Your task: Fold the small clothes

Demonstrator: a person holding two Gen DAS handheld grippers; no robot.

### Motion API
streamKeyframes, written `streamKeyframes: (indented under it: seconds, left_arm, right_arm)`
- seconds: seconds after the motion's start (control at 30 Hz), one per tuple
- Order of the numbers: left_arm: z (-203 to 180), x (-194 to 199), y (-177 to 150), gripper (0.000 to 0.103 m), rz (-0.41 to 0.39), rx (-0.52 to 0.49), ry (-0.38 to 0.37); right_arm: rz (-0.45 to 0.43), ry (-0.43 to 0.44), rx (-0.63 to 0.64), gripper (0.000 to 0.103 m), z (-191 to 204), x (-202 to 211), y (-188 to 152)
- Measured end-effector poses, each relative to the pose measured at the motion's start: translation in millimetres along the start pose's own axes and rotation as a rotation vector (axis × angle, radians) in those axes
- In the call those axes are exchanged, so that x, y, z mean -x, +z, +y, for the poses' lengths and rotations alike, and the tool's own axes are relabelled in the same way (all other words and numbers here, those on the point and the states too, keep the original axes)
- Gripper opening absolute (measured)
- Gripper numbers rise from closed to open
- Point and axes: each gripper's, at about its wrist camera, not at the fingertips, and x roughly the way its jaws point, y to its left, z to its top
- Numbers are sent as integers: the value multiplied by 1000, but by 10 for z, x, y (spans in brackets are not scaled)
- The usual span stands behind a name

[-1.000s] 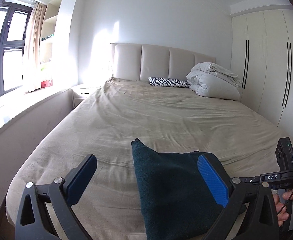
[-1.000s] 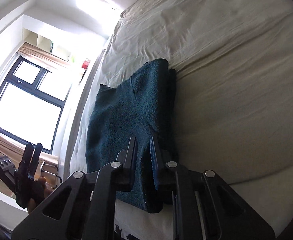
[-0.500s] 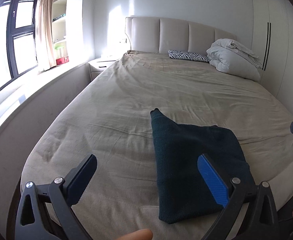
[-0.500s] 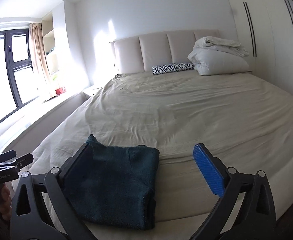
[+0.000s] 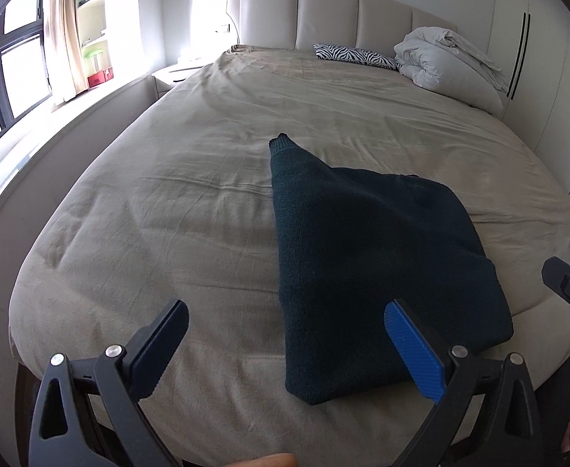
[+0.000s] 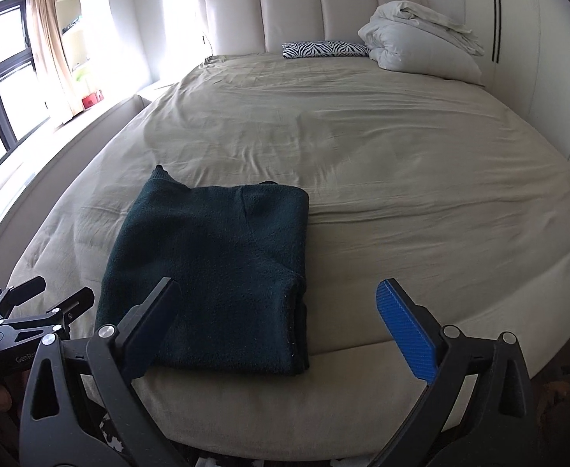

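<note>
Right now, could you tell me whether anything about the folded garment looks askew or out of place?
The dark green sweater lies folded near the foot of the bed, but one ribbed corner sticks out past its far left edge, so the fold isn't a tidy rectangle. Nothing else stands out.

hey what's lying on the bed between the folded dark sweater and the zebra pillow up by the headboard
Nothing: only bare, wrinkled beige sheet runs from the sweater to the zebra pillow, clearest in the right wrist view.

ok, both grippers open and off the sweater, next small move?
Probably tuck the stray corner. The sweater lies folded near the bed edge, but that far-left corner pokes past the fold. The left gripper and the right gripper are open and empty; the left is nearer that side.
</note>
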Motion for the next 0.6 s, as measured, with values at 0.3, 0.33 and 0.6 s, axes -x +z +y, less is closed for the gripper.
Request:
streamKeyframes:
  seconds: [0.3,0.33,0.6]
  left_arm:
    - [23,-13,-1,103,-2,4,3]
    - [22,-11,-3,103,-1,5,3]
    - [33,-24,-8,103,1,15,6]
  right_arm:
    - [52,5,-7,102,44,-108,-129]
    - [55,2,-9,102,34,-114,-128]
    - [85,4,-22,102,12,-187,-144]
